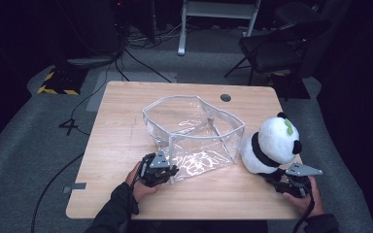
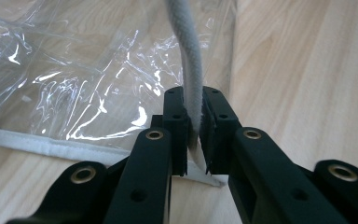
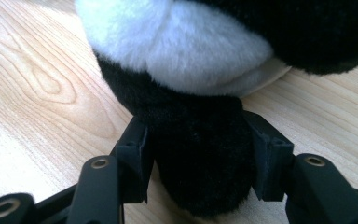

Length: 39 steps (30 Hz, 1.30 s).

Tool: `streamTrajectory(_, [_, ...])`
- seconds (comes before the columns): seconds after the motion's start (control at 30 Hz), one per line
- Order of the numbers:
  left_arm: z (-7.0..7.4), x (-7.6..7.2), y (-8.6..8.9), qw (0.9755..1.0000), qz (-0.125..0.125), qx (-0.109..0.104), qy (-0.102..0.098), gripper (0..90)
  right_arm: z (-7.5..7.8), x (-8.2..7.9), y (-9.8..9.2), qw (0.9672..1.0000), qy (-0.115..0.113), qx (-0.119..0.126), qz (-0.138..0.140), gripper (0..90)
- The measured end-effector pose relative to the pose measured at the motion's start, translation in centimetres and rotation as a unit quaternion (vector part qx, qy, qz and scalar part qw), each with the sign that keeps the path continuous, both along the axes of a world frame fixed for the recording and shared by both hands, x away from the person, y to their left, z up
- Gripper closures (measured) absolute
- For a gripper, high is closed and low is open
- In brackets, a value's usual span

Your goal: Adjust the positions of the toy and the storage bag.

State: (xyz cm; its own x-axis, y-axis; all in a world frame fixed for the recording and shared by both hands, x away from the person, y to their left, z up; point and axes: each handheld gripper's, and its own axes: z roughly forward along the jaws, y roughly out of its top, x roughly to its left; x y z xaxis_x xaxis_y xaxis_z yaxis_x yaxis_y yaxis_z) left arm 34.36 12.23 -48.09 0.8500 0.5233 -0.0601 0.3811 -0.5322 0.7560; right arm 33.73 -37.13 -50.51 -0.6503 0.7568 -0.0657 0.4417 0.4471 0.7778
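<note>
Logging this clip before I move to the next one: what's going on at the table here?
A person at a wooden table works with a claw in each hand. The left claw is clamped on the white fabric trim at the near corner of a clear plastic bag, which stands open on the table. The right claw grips a black limb of a plush panda sitting just right of the bag. The panda is still outside the bag.
</note>
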Motion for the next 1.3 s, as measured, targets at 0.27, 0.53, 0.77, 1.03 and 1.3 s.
streamTrajectory(0.27, [0.1, -1.7, 3.0, 0.9975, 0.068, 0.008, -0.02, 47.0, 0.0, 0.0, 0.0, 1.0, -0.001, -0.002, -0.001, 47.5])
streamTrajectory(0.53, [-0.6, 0.8, 4.7, 0.9891, 0.146, 0.017, -0.009, 37.3, 0.6, -0.6, -0.3, 0.9999, -0.006, 0.015, -0.004, 30.6])
streamTrajectory(0.77, [-1.5, 4.2, 4.5, 0.9817, 0.188, 0.013, 0.027, 27.5, 1.8, -1.3, -0.6, 0.9995, -0.016, 0.015, -0.024, 20.1])
streamTrajectory(1.03, [-2.2, 6.7, 3.7, 0.9805, 0.191, 0.016, 0.041, 25.2, 4.3, -2.1, -1.2, 0.9972, -0.047, 0.031, -0.049, 18.6])
streamTrajectory(1.3, [-2.4, 9.0, 2.5, 0.9807, 0.191, 0.003, 0.041, 24.8, 7.9, -2.8, -1.1, 0.9896, -0.1, 0.067, -0.079, 16.5])
